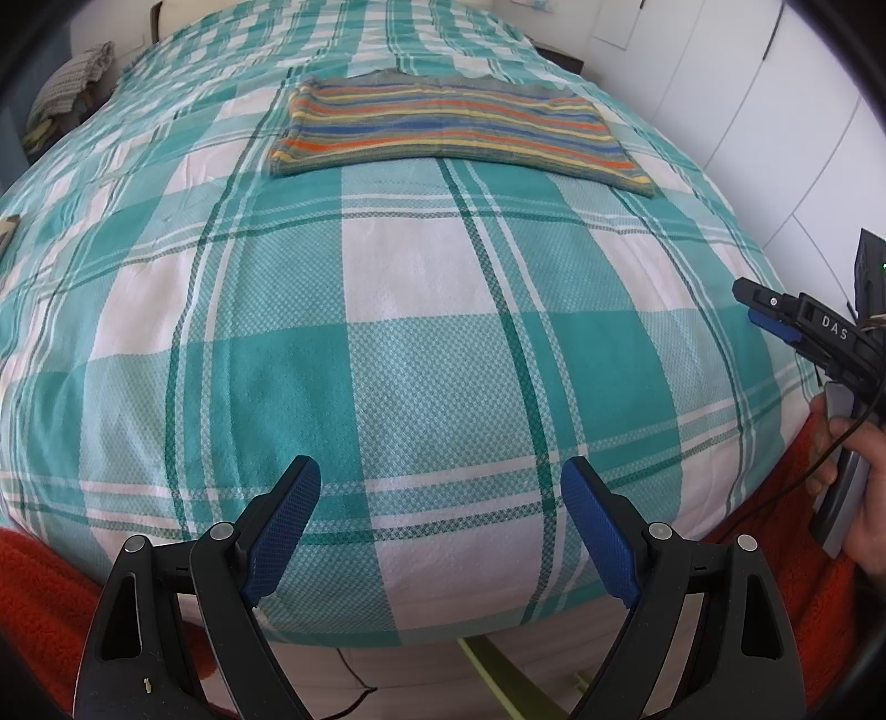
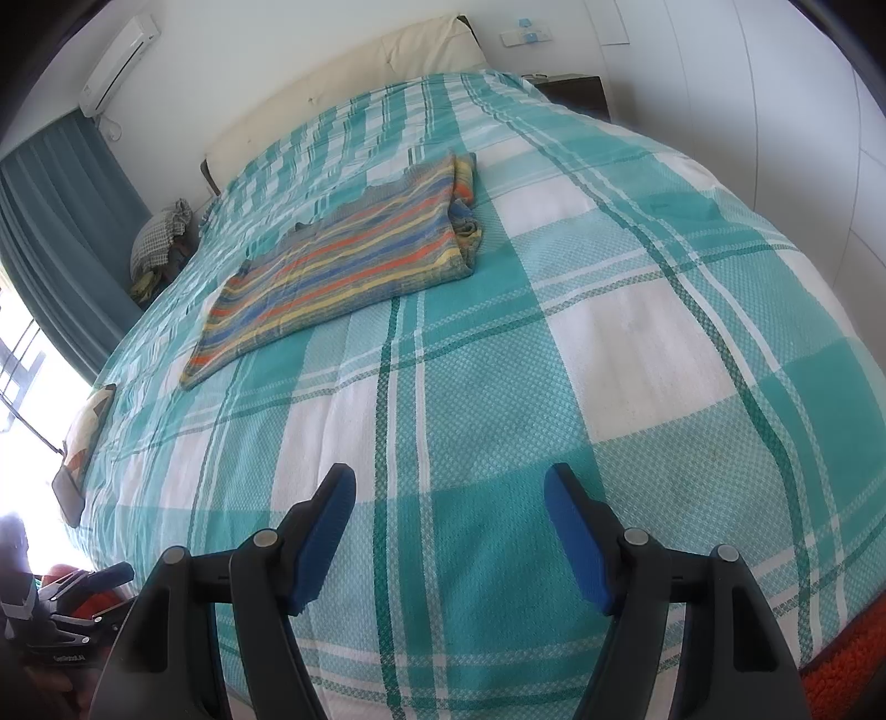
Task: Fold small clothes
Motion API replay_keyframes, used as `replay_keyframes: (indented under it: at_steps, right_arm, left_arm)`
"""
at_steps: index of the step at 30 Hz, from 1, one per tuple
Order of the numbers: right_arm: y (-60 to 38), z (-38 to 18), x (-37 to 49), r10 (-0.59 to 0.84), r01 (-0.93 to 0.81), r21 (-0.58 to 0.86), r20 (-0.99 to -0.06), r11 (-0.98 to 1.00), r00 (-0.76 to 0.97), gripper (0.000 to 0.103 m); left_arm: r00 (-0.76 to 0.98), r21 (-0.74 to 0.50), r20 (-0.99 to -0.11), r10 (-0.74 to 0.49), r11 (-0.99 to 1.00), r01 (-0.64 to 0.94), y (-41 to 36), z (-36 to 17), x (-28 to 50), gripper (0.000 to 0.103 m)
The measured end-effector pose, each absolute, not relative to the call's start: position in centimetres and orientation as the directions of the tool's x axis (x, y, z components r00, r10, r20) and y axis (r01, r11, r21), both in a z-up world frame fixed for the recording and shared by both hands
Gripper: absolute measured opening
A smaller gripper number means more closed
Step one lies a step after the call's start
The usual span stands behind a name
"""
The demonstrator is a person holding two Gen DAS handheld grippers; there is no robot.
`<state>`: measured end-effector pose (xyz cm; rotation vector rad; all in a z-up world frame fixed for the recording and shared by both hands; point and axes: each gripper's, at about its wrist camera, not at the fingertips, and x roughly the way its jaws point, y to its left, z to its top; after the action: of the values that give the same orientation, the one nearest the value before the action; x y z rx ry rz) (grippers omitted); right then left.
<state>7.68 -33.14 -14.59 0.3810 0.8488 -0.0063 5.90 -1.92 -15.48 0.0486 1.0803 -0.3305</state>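
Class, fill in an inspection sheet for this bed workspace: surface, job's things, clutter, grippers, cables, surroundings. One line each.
Surface: bed under a teal and white checked cover, smooth.
Job's things: striped garment, partly folded, lying flat mid-bed; its right end is bunched.
Clutter: pillow heaped at the far left edge; a flat dark-framed item at the left edge.
Grippers: left gripper and right gripper both open, holding nothing, at the near end of the bed.
Cables: a thin cable by the right gripper.
Surroundings: curtain, air conditioner, white cupboards.
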Motion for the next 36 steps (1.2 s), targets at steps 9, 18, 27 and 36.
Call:
replay_keyframes:
  at_steps: [9,18,27,36]
  right_arm:
    - [-33.17,-14.71,7.65,0.146,0.16,0.33,-0.734,0.93,0.664,0.071]
    - [-33.2,-14.73,7.6,0.146,0.164,0.333,-0.735,0.929,0.662,0.071]
    - [-33.22,-14.86,7.56,0.139,0.171,0.326,-0.74,0.93,0.658,0.071]
    - [-32.88,-14.81,7.52,0.142,0.165,0.325,-0.739,0.931,0.658,0.071]
  left_arm:
    - [0.426,-0.119,-0.873,-0.239,0.95,0.288,-1.93,-15.52,5.93,0.09]
    - [0.426,-0.118,-0.873,-0.239,0.95,0.29,-1.98,-15.59,5.9,0.09]
    - [0.43,-0.124,-0.87,-0.242,0.951,0.285,-1.82,-15.37,6.02,0.09]
    - [0.429,-0.125,-0.871,-0.239,0.953,0.277,-1.71,-15.43,5.99,0.09]
